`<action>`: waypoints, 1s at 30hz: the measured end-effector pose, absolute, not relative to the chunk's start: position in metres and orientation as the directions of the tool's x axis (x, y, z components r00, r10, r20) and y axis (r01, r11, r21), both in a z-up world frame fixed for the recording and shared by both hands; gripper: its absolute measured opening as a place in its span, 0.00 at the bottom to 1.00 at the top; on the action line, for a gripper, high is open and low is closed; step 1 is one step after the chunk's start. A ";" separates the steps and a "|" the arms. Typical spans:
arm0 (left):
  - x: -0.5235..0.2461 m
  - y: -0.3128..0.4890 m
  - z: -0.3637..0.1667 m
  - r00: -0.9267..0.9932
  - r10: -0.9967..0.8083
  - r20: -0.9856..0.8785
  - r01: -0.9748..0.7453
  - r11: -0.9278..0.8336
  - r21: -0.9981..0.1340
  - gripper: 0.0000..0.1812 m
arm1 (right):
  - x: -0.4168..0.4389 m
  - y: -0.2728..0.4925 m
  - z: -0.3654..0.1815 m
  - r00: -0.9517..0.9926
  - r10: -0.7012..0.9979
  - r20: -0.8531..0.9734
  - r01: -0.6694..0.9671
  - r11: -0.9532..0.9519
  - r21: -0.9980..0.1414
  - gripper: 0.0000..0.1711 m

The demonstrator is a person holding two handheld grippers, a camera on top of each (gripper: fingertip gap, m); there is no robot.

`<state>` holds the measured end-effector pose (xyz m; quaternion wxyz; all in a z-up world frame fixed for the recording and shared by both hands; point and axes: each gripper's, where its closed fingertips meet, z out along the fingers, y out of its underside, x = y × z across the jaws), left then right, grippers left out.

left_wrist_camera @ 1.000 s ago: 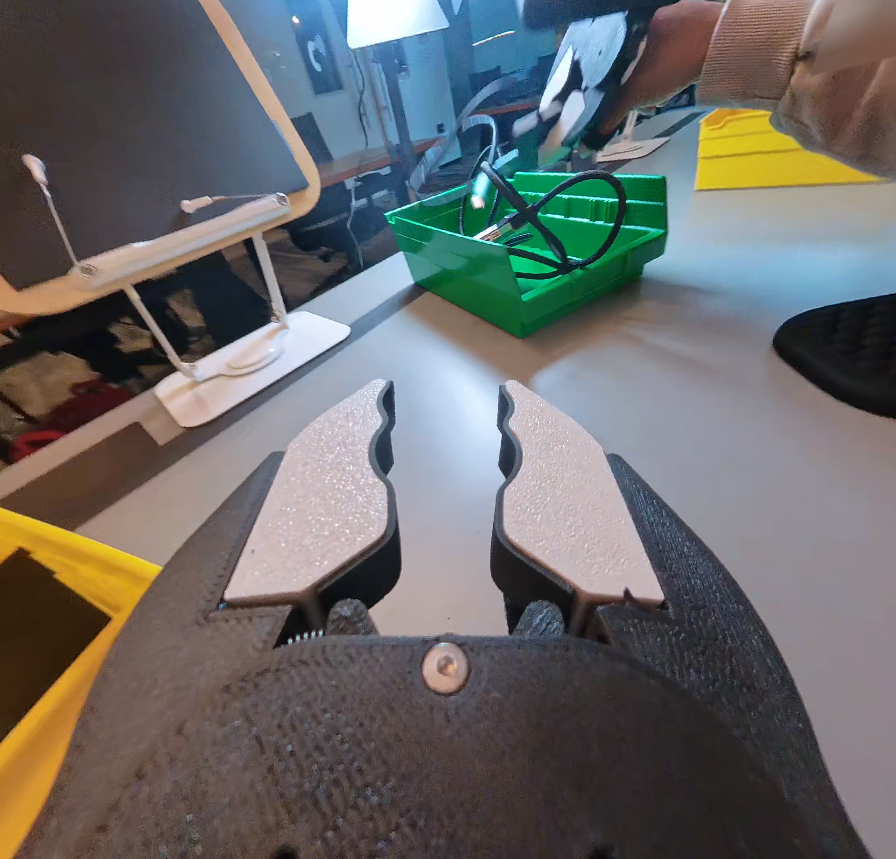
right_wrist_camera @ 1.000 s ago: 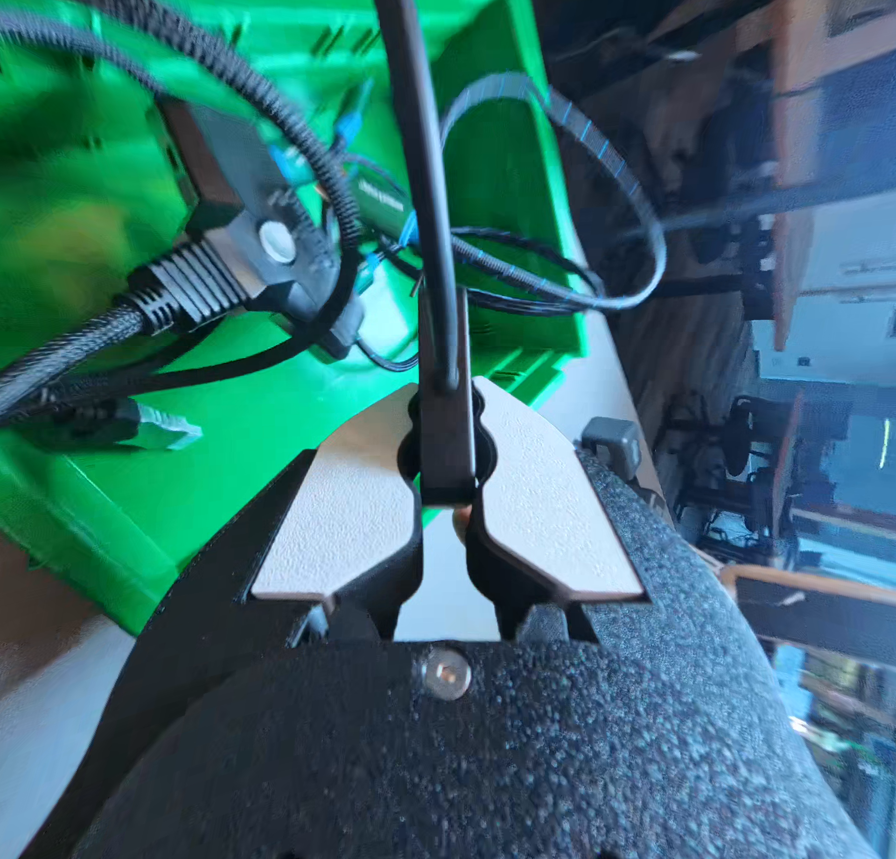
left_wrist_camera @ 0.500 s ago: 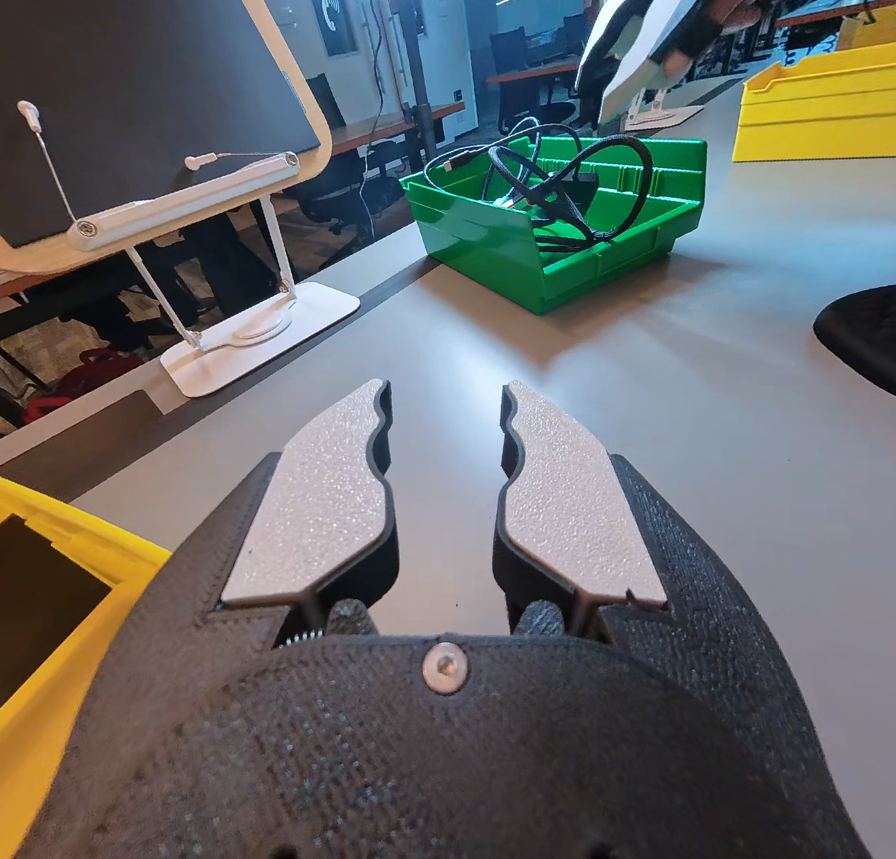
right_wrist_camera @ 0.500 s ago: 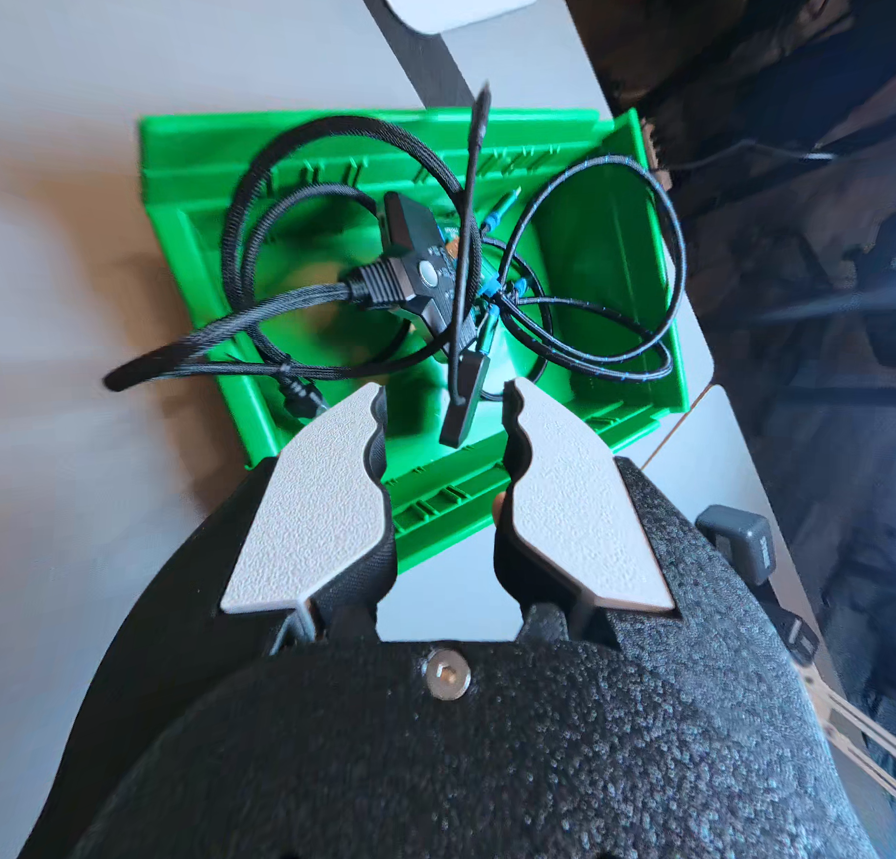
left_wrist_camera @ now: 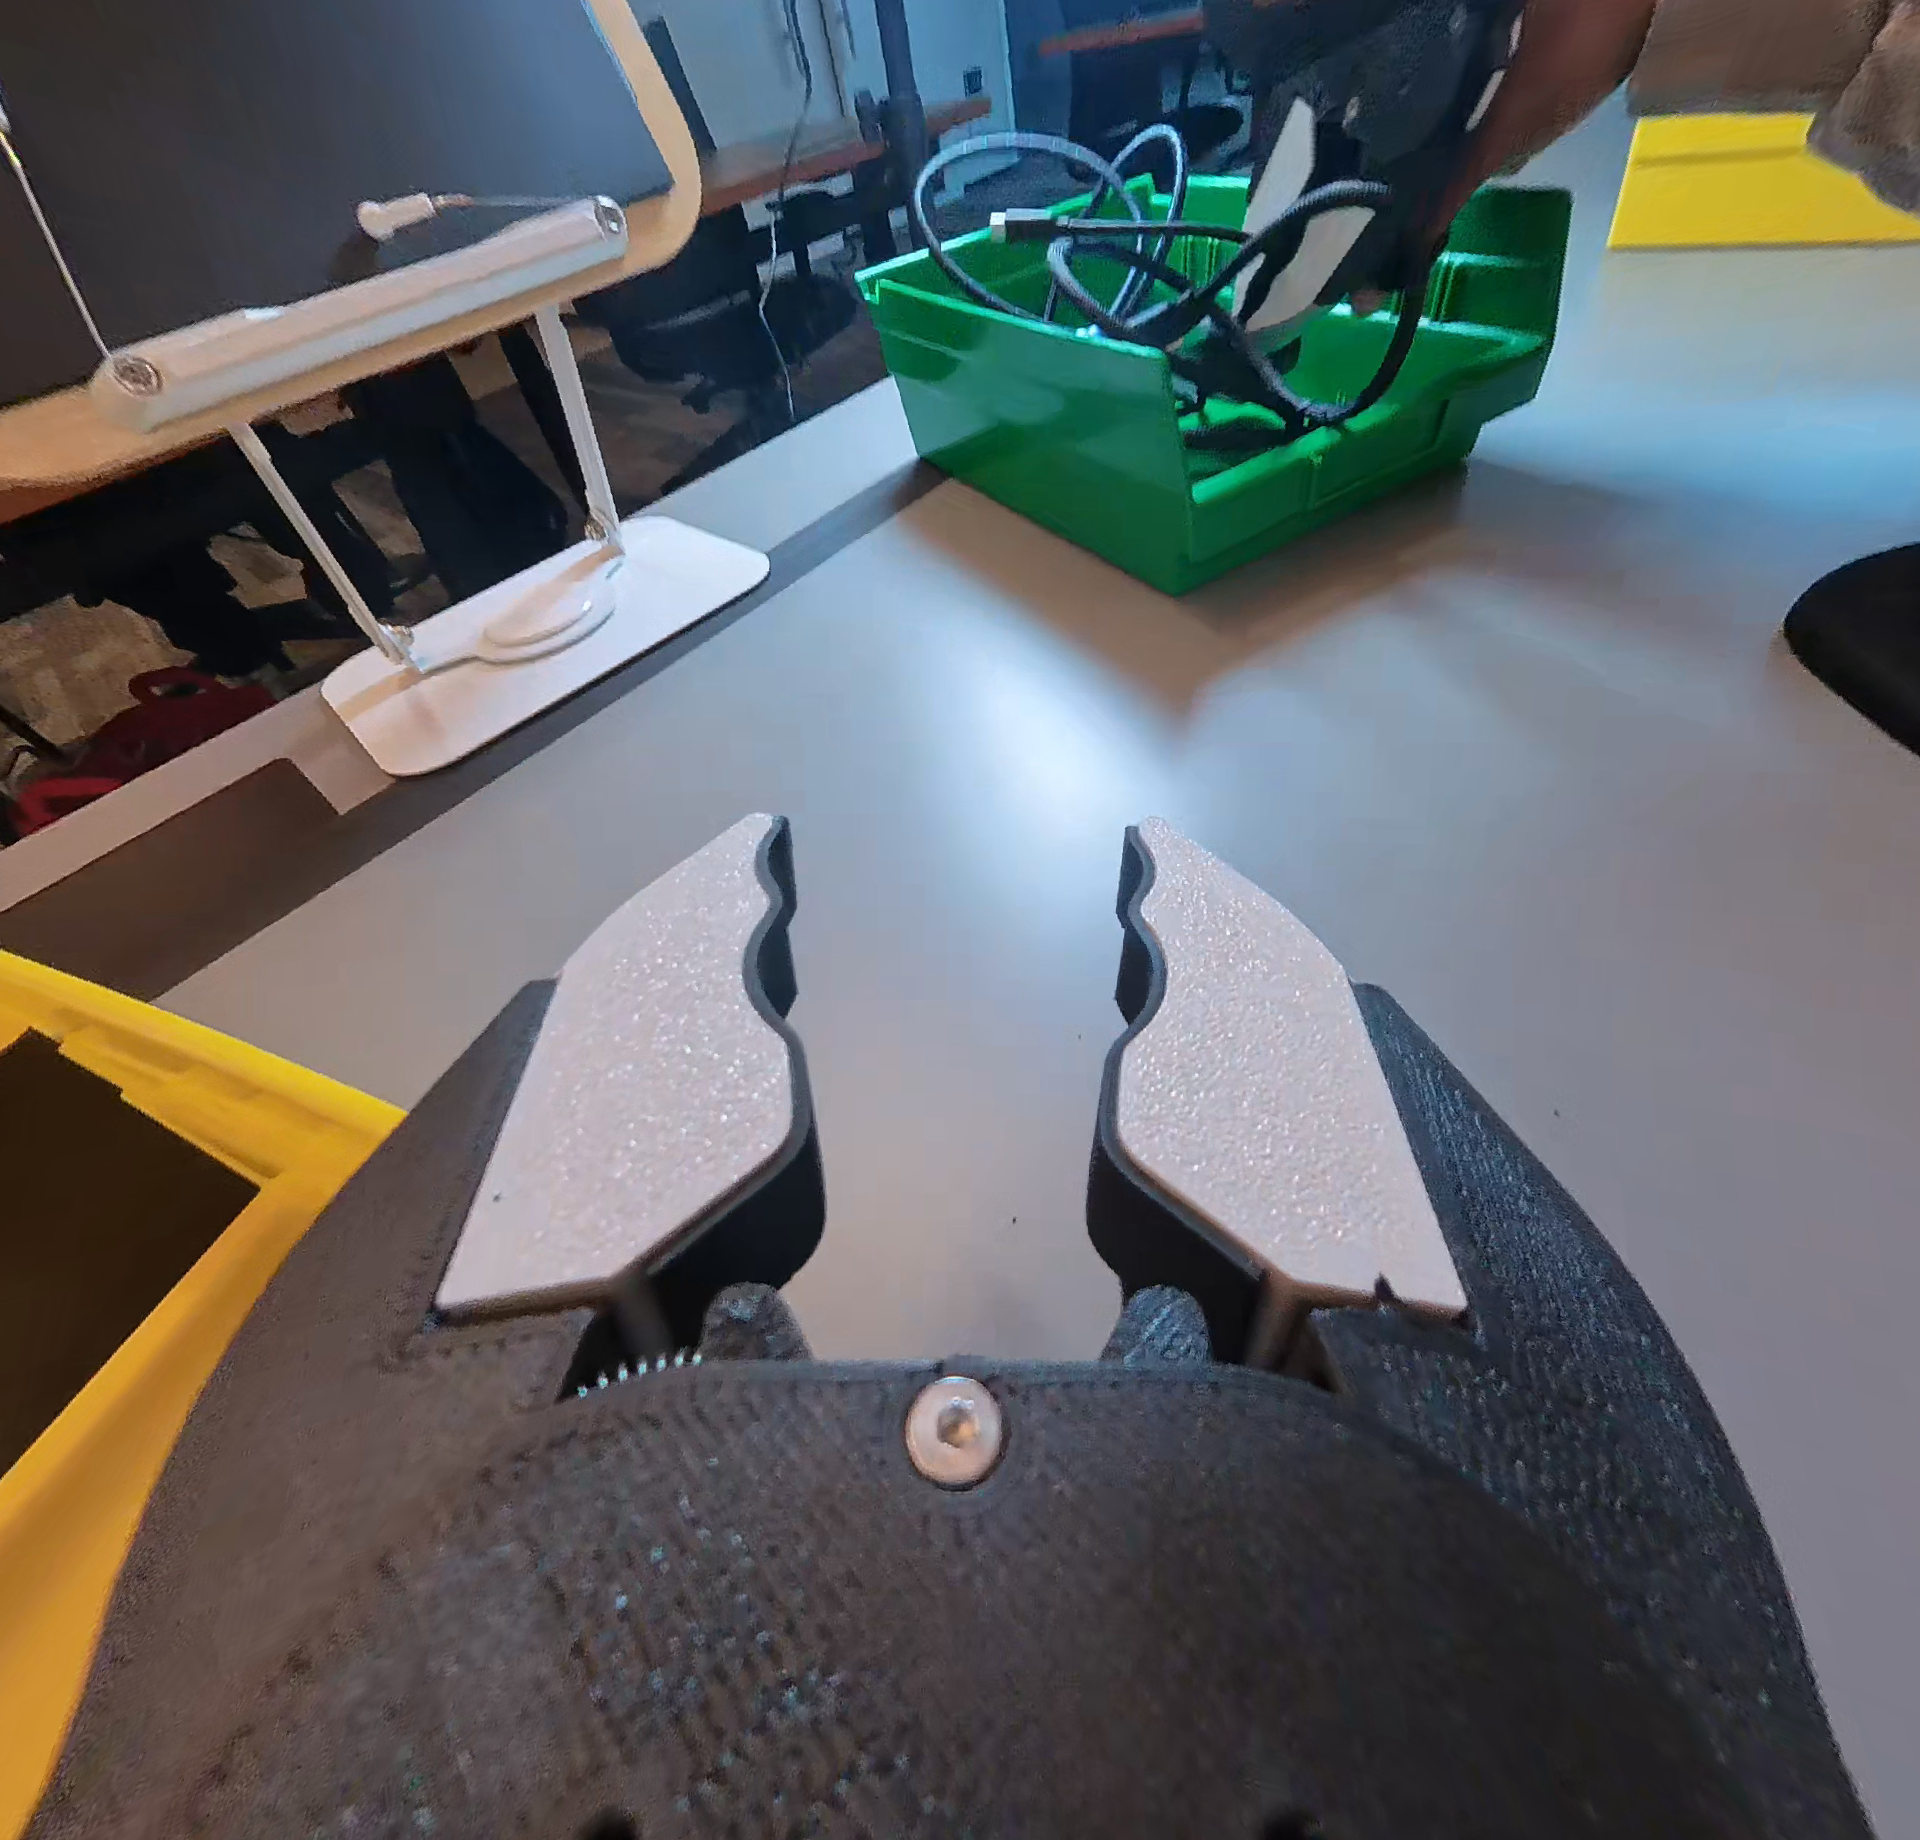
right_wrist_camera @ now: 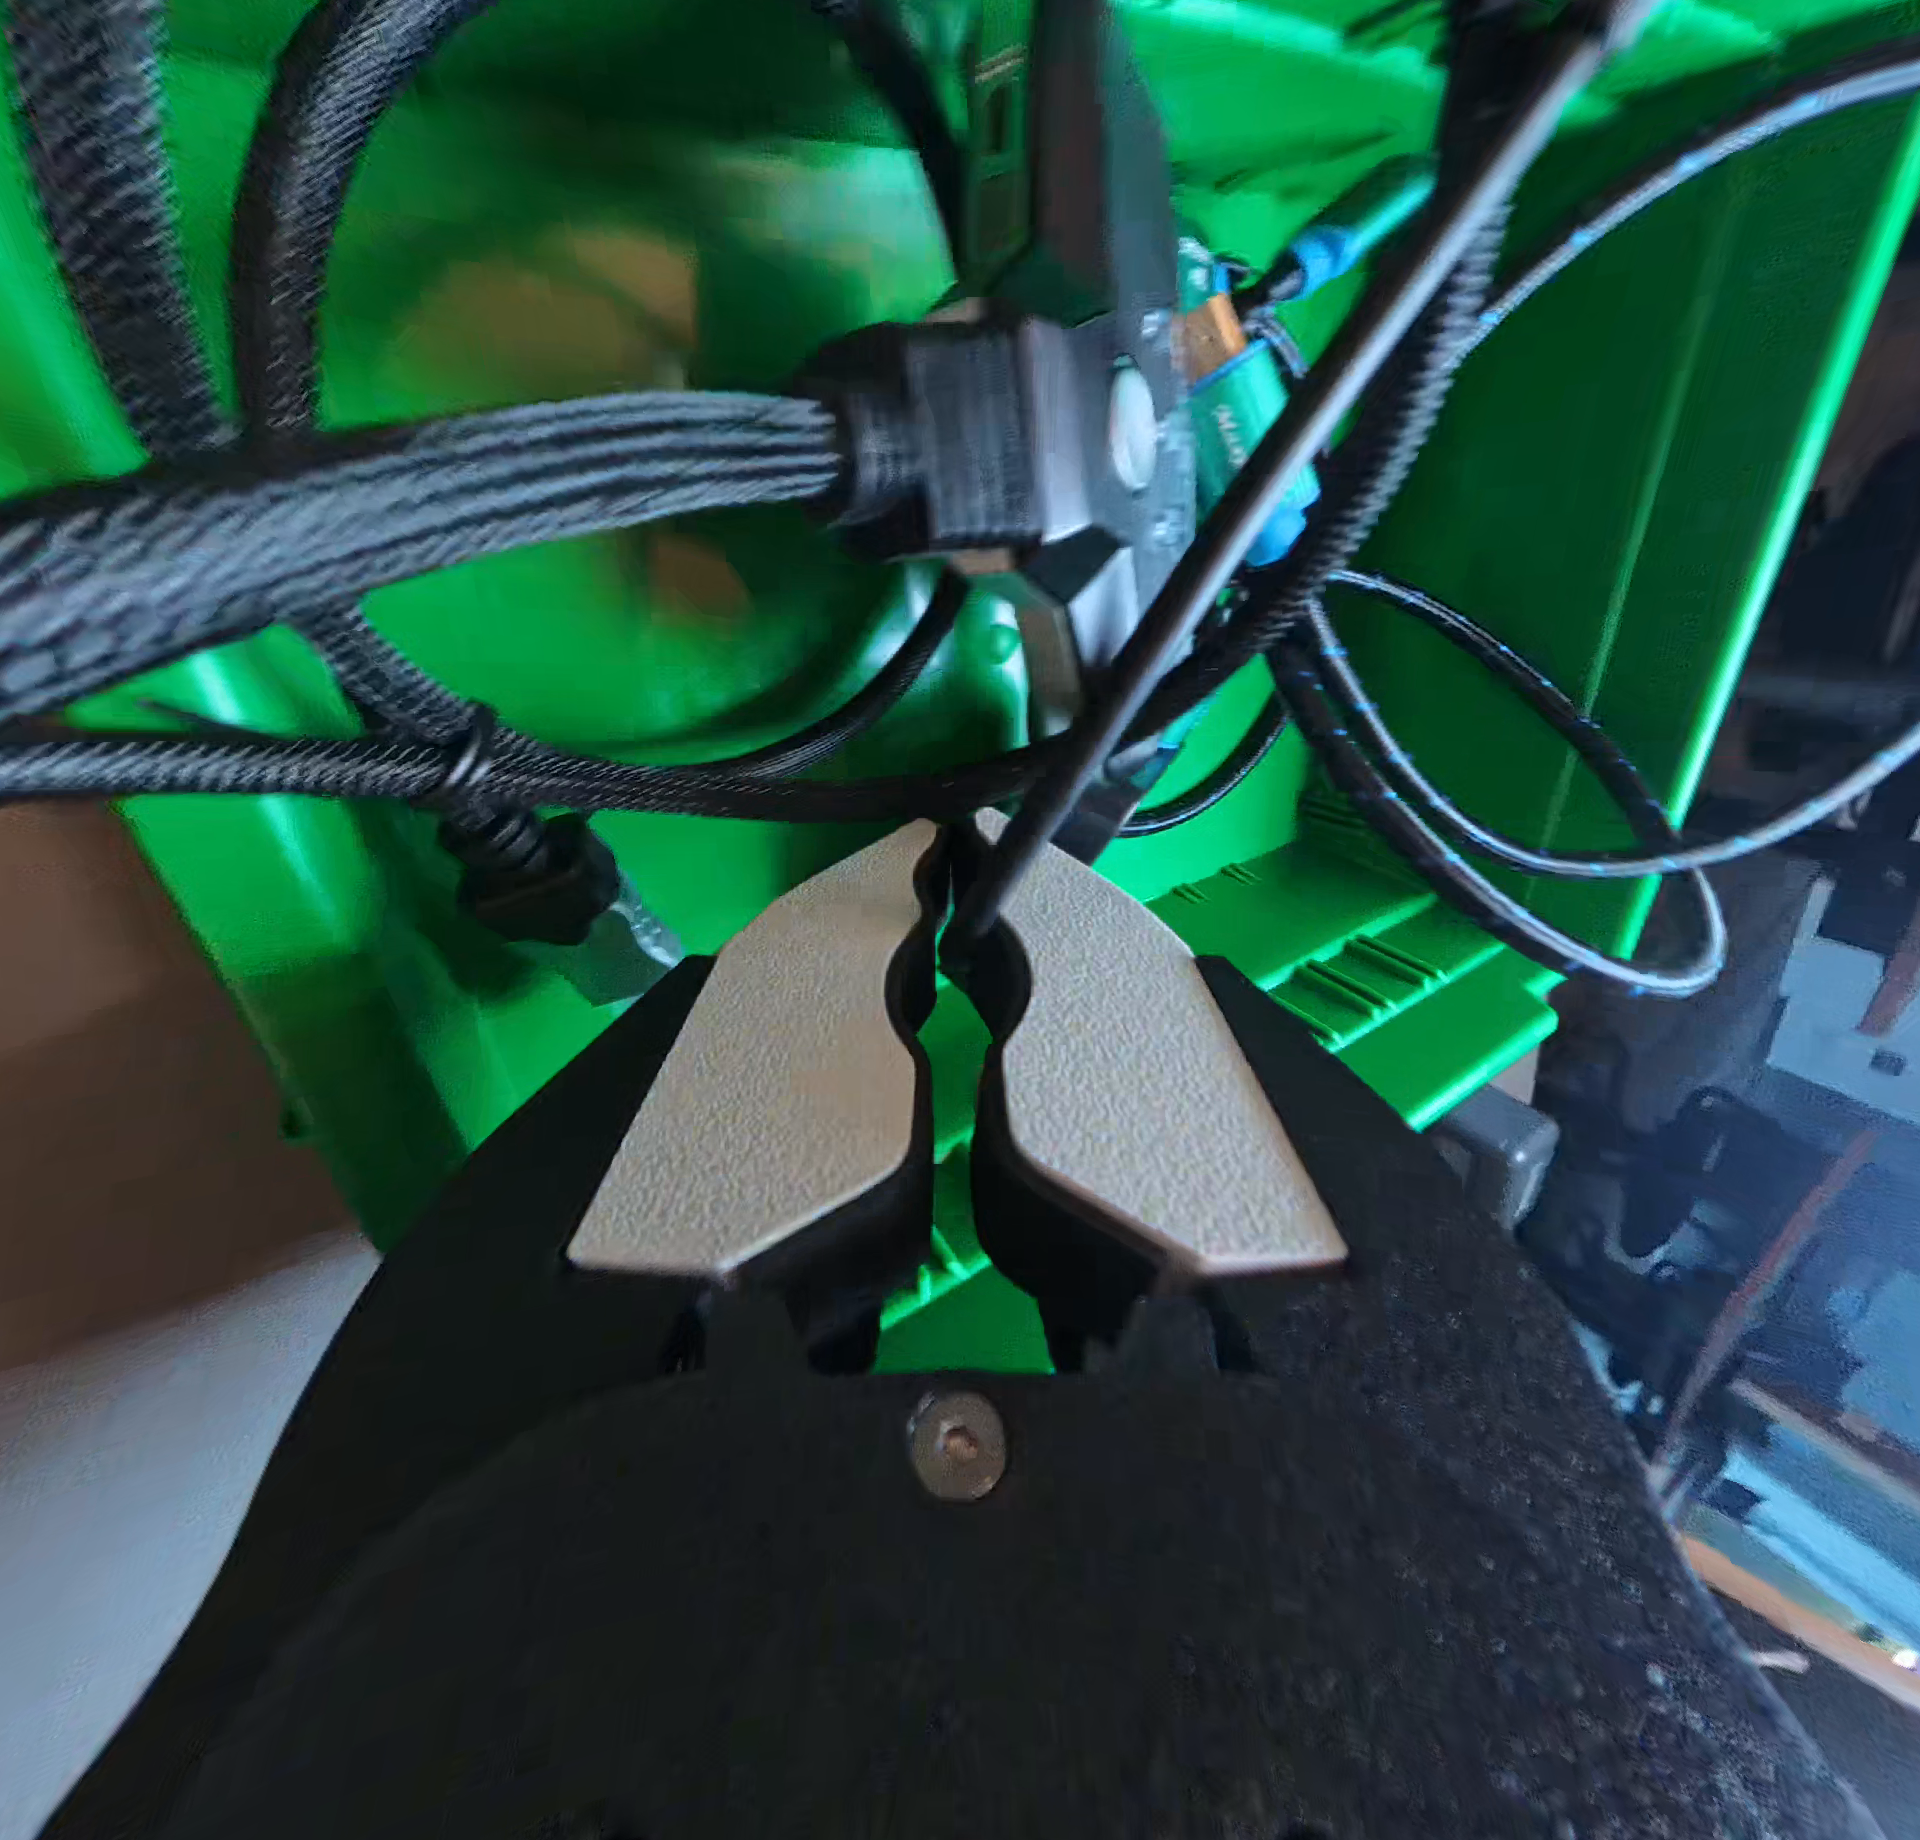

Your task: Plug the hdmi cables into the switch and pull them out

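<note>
The right gripper (right_wrist_camera: 961, 860) now pinches a thin cable (right_wrist_camera: 1226, 543) at its fingertips, low inside the green bin (right_wrist_camera: 1621, 502); half a second ago it hung open above. The left gripper (left_wrist_camera: 956, 855) stays open, empty over the bench (left_wrist_camera: 1351, 803).

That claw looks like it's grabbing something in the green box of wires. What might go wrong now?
The right claw is pinched on one thin black cable that crosses a tangle of other cables, so lifting may drag the switch and its thick braided cable along. The grip sits at the very fingertips, so the cable may slip. A snag might tug the green bin across the table.
</note>
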<state>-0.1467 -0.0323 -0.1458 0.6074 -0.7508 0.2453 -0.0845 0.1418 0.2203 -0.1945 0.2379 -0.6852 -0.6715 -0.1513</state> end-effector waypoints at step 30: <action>-0.306 -0.073 -0.234 0.498 -0.629 -0.597 -0.861 -0.440 -0.255 0.16 | 0.111 0.130 -0.223 -0.238 0.779 0.580 0.951 0.307 -0.023 0.20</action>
